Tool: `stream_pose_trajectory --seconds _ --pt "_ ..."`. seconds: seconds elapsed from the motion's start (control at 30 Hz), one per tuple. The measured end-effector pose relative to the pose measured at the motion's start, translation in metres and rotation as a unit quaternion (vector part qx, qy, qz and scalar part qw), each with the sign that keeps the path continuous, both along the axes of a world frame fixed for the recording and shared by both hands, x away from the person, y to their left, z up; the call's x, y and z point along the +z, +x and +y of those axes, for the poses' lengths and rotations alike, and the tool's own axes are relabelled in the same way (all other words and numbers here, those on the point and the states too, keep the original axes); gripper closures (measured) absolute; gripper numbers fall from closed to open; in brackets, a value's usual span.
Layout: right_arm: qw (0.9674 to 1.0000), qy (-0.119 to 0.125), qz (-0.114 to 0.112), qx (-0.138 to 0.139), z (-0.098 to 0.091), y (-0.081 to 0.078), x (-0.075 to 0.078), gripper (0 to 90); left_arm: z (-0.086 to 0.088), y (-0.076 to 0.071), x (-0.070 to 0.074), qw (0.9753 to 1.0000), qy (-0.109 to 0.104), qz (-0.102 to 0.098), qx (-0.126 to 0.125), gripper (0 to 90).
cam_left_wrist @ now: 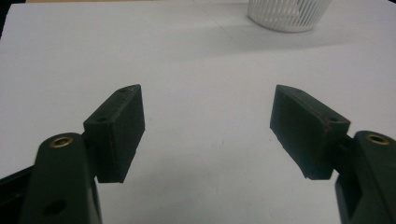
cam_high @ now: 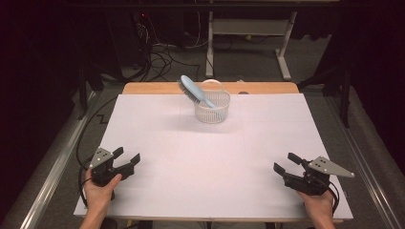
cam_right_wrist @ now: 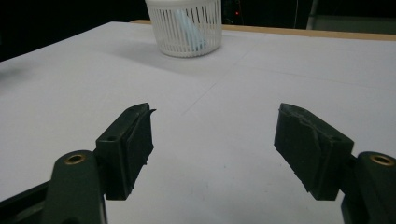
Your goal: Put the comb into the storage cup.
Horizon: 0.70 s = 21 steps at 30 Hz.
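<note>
A white slatted basket [cam_high: 213, 106] stands at the far middle of the white table sheet [cam_high: 210, 152]. A light blue hairbrush [cam_high: 193, 90] leans in it, handle down, bristled head sticking out to the upper left. My left gripper [cam_high: 128, 157] rests near the front left corner, held by a hand, jaws open and empty [cam_left_wrist: 208, 123]. At the front right my right gripper [cam_high: 286, 163] is open too, nothing between its jaws [cam_right_wrist: 215, 140]. The basket [cam_left_wrist: 289, 14] lies far ahead in the left gripper view, and the basket [cam_right_wrist: 184, 28] with the blue handle inside shows in the right gripper view.
A wooden table edge [cam_high: 267, 88] runs along the back of the sheet. Behind it are a white table frame [cam_high: 248, 33] and cables [cam_high: 162, 55] on the floor. Metal rails [cam_high: 52, 171] flank the table.
</note>
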State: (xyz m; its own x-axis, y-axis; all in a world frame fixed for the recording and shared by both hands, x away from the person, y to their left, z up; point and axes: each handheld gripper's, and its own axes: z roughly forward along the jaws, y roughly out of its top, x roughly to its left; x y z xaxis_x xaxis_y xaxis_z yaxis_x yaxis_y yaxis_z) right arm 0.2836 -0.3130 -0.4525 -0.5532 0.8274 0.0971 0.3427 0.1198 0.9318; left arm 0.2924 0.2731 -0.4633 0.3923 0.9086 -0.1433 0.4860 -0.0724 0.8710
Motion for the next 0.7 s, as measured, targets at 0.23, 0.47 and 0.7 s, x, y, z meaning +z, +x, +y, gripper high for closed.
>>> stream_pose_trajectory --seconds 0.23,0.47,0.7 --pt "1.0 -0.004 0.001 0.003 0.0008 0.0001 -0.0003 28.4 0.0024 -0.0022 -0.0027 1.0 -0.002 -0.002 0.007 27.3" --pt "1.0 0.0 0.004 0.002 -0.0016 -0.0048 -0.0008 28.4 0.004 -0.0061 -0.0056 0.9999 -0.003 -0.006 0.012 27.3" --pt "1.0 0.002 0.003 -0.001 -0.0045 -0.0072 -0.0007 28.4 0.0055 -0.0092 -0.0093 0.9998 0.0 -0.01 0.017 27.4"
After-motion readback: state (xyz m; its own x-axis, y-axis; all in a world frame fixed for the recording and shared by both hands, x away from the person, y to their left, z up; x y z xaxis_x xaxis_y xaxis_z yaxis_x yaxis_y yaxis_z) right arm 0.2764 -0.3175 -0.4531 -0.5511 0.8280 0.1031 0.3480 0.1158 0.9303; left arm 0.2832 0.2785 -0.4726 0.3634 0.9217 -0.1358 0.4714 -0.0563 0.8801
